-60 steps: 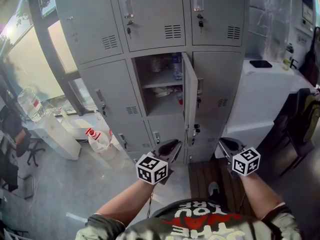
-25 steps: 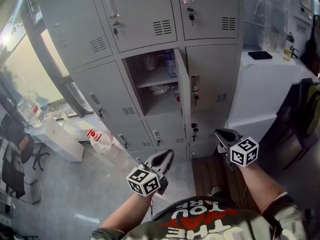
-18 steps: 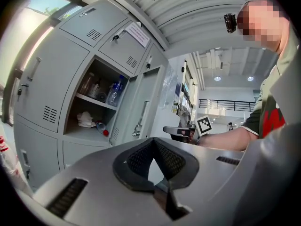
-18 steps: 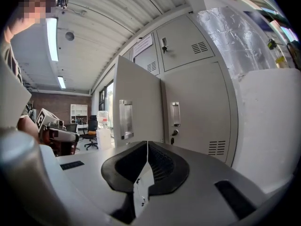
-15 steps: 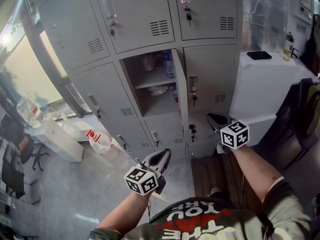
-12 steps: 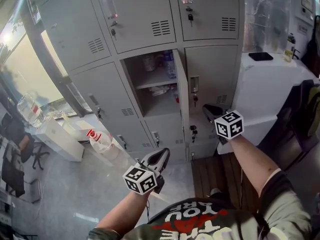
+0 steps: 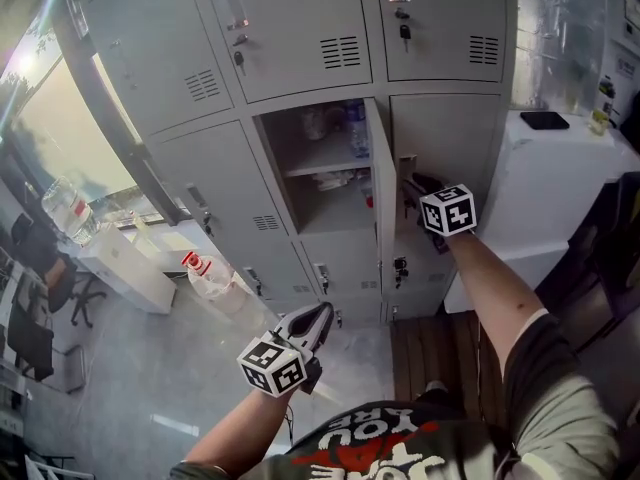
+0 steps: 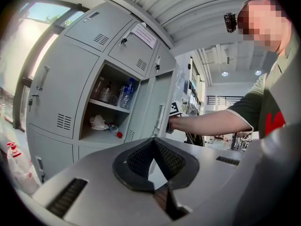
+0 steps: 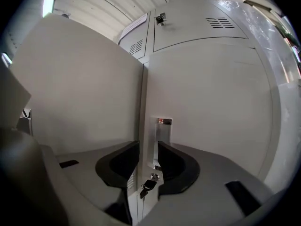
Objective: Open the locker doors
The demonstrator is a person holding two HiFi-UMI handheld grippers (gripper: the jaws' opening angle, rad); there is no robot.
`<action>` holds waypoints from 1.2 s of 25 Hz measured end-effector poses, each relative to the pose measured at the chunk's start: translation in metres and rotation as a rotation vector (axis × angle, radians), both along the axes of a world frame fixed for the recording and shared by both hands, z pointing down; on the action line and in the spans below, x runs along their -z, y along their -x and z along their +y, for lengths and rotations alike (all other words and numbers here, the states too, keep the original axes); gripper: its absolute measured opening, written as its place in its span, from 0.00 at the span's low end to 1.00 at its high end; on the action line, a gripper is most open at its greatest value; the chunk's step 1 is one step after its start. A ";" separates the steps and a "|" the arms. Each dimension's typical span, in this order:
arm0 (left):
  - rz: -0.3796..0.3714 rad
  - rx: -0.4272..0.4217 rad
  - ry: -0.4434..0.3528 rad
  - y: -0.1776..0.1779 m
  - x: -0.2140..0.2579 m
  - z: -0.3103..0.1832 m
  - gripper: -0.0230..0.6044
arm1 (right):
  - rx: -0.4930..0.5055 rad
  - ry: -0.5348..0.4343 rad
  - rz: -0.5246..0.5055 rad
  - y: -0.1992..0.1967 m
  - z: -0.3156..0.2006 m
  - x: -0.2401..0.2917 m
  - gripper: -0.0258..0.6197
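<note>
The grey locker bank [image 7: 300, 38] fills the head view. Its middle door [image 7: 381, 193] stands swung out, showing a shelf with bottles [image 7: 352, 123]. My right gripper [image 7: 412, 190] is raised to the closed door [image 7: 450, 158] to the right of it. In the right gripper view the jaws [image 9: 148, 147] are opening, and the chrome handle [image 9: 162, 138] shows in the gap without the pads pressing on it. A key [image 9: 147, 186] hangs just below. My left gripper [image 7: 318, 318] hangs low in front of the bottom lockers, shut and empty [image 8: 154, 142].
A white counter [image 7: 570, 183] with a black phone [image 7: 547, 120] stands right of the lockers. A plastic jug with a red label [image 7: 205, 271] sits on the floor at the left, near a large water bottle [image 7: 68, 208]. A wooden mat [image 7: 440, 353] lies underfoot.
My right gripper has risen from knee height to the handle of the closed right-hand door, and its jaws have parted. The left gripper has stayed low and shut.
</note>
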State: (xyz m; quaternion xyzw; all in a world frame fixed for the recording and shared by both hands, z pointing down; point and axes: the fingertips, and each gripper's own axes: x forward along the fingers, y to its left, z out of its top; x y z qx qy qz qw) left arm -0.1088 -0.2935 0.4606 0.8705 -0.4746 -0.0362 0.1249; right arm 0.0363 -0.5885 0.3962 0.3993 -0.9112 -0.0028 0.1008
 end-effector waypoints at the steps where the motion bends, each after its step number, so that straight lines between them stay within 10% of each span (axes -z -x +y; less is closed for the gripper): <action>1: -0.001 0.004 0.000 0.002 0.000 -0.001 0.05 | 0.006 -0.004 0.007 0.002 -0.003 0.000 0.25; 30: 0.000 0.002 0.007 0.018 0.000 -0.012 0.05 | 0.122 0.003 0.038 0.026 -0.011 -0.002 0.30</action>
